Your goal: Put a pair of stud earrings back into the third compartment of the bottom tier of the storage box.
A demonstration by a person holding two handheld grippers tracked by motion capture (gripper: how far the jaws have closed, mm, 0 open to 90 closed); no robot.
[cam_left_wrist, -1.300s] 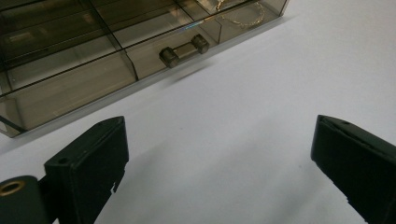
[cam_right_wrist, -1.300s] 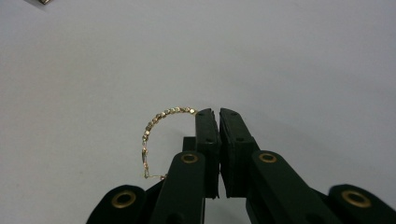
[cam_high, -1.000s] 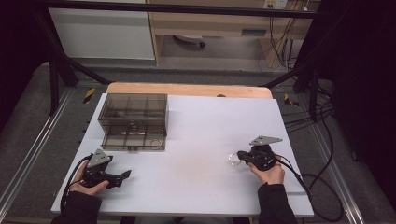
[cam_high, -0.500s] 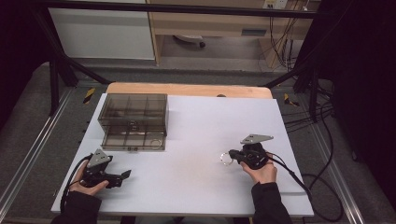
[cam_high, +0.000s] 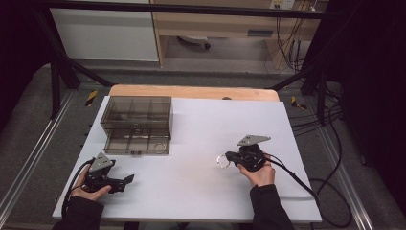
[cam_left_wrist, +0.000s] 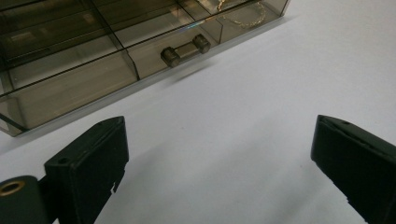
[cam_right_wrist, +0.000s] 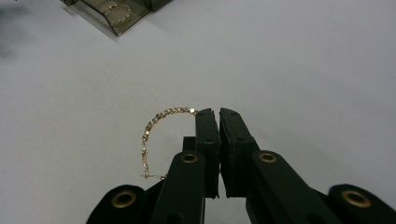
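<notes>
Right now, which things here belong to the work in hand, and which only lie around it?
In the work:
- gold chain bracelet, pinched in the right gripper
- smoky drawer box, drawer out, another bracelet inside
- left gripper, open, pointing toward the box

Only around:
- white table sheet
- floor cables

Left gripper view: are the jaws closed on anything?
No, the left gripper has its jaws standing wide apart, with bare white table between them.
</notes>
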